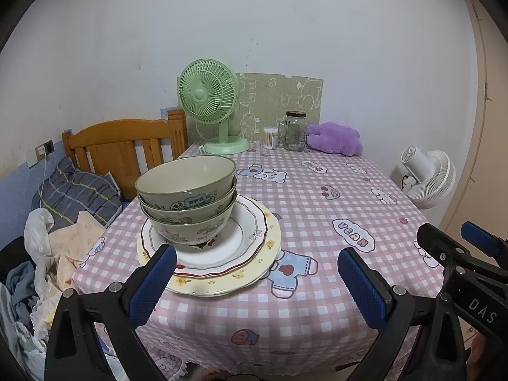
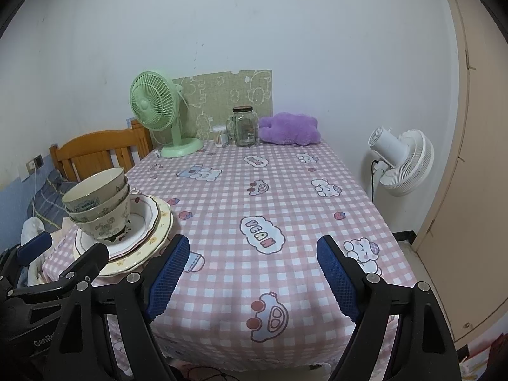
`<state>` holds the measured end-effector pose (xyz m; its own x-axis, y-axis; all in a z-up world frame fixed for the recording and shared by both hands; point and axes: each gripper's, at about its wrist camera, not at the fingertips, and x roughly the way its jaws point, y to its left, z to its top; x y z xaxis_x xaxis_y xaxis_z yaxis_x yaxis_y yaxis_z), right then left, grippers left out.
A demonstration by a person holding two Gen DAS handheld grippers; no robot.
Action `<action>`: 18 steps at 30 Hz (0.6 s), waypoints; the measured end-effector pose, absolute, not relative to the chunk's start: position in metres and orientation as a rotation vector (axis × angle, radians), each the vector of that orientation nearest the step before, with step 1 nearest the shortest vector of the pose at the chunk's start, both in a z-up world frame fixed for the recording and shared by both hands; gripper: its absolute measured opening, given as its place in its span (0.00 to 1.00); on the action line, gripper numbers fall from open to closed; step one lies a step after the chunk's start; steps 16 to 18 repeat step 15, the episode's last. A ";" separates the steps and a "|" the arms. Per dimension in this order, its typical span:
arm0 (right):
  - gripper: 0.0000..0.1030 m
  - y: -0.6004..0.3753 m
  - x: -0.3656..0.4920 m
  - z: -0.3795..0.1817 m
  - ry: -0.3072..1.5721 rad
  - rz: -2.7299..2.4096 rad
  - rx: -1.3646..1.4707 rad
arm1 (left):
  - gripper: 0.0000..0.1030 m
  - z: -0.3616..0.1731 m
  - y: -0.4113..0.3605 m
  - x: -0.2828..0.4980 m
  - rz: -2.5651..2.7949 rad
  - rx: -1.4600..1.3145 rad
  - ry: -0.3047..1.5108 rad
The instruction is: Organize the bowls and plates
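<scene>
Bowls: three glazed green bowls nested, stood tilted on top of the plates.
Plates: white scalloped plate stacked on a yellow flowered plate, near the desk's front left corner, close to the left edge.
Desk: covered with a pink checked cloth; middle and right side lay bare.
Left gripper: jaws spread wide, nothing between them; left pad overlapped the plate rim in view, contact not clear.
Right gripper: jaws spread wide, empty, hung over the front edge right of the stack.
Handling, judged: ceramic, stiff, heavy for its size, glaze slippery, chipped easily; leaning bowls likely to slide if the plates were tipped.
Hold, judged: top bowl best pinched across its rim wall and lifted straight up; plates best taken by the rim once the bowls were off.
Edges: stack sat near the left edge, with bedding and a wooden bed frame beyond the drop.
Open room: wide clear cloth toward the centre and right edge.
Back edge: green fan, glass jar, cotton swab tub and purple plush crowded there.
</scene>
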<state>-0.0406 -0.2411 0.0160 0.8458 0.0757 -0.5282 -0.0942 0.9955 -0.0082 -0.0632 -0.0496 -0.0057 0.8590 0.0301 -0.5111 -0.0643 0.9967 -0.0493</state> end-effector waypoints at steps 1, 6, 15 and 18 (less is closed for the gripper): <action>0.82 -0.241 -0.040 0.016 0.556 0.090 -0.034 | 0.99 -0.006 -0.049 -0.063 0.050 -0.066 0.535; 0.82 -0.238 -0.039 0.017 0.557 0.092 -0.036 | 0.99 -0.006 -0.048 -0.063 0.066 -0.064 0.543; 0.82 -0.235 -0.038 0.017 0.568 0.088 -0.033 | 0.99 -0.007 -0.047 -0.063 0.062 -0.062 0.548; 0.82 -0.235 -0.038 0.017 0.568 0.088 -0.033 | 0.99 -0.007 -0.047 -0.063 0.062 -0.062 0.548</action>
